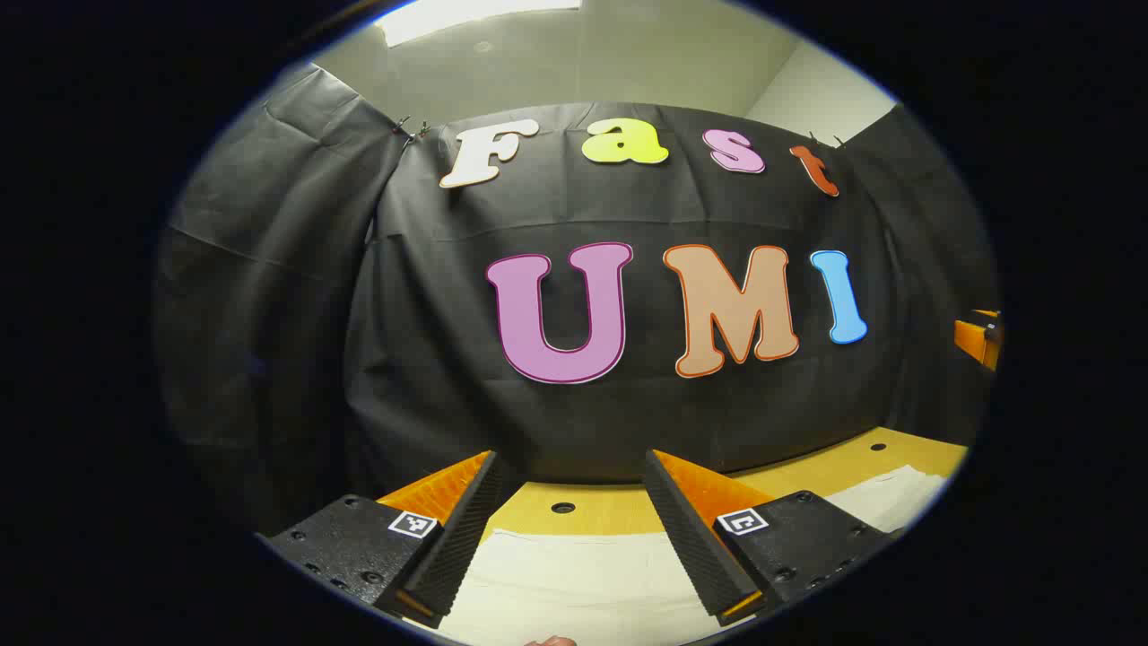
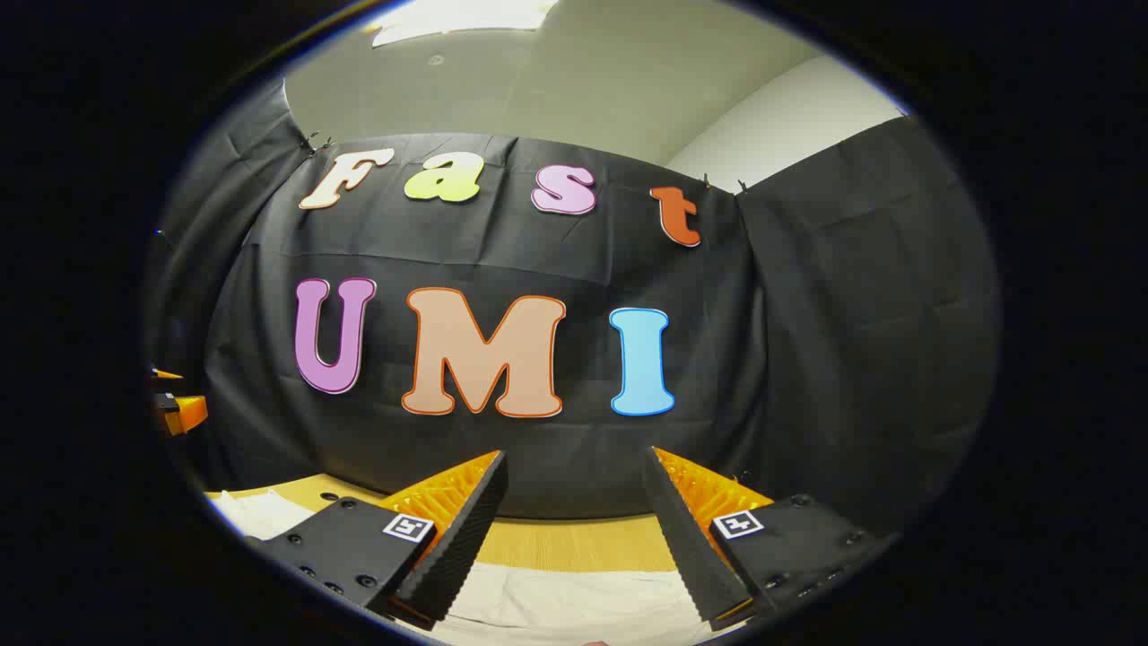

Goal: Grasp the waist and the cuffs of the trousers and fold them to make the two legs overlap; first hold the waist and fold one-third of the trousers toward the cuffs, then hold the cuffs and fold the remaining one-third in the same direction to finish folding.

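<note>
Both grippers hang above the table [image 1: 619,507] with fingers spread and nothing between them — the left gripper [image 1: 567,529] and the right gripper [image 2: 574,538] alike. The pale trousers [image 1: 574,583] lie flat on the wooden top just below them, reaching off to the left gripper's right.

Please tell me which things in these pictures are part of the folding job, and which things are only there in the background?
Job: trousers, pale cloth lying on the table; left gripper, open above them; right gripper, open.

Background: wooden table with holes; black cloth wall; ceiling light.
</note>
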`<state>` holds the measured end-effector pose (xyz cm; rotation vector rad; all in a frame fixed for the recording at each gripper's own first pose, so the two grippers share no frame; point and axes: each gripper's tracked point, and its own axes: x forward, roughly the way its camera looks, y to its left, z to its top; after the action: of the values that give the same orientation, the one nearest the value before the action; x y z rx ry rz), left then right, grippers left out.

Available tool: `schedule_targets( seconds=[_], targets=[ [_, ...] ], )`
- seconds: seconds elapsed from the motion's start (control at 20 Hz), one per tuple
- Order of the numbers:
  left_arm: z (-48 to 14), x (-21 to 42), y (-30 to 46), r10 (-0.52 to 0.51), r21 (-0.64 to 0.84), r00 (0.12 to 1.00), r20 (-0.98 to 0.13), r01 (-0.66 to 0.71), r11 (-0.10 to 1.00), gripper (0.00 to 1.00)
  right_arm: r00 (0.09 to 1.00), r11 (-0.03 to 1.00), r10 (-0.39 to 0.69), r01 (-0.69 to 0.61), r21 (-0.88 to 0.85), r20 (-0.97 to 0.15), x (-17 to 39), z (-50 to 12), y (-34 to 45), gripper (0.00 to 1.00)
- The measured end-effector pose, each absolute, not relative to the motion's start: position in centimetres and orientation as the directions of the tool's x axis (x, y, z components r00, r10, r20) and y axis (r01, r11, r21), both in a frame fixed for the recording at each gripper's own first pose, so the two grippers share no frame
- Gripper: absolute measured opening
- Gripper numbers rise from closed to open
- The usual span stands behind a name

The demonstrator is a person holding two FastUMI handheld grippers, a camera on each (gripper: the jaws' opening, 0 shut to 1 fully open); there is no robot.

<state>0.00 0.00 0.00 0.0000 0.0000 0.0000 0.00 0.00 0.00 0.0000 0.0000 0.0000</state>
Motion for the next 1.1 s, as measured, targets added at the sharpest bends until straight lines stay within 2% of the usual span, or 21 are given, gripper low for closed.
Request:
schedule_targets(
  seconds=[0.8, 1.1],
  targets=[
    [0.4, -0.4, 0.9, 0.003, 0.011, 1.000, 0.009, -0.003, 1.000, 0.97, 1.000, 1.000, 0.028, -0.028, -0.014, 0.003, -0.2, 0.3, 1.5, 0.97],
    [-0.7, -0.8, 1.2, -0.081, 0.172, 0.997, -0.015, 0.082, 0.982, 0.96, 1.000, 1.000, 0.027, -0.027, -0.013, -0.004, -0.5, -0.3, 1.3, 0.97]
  ],
)
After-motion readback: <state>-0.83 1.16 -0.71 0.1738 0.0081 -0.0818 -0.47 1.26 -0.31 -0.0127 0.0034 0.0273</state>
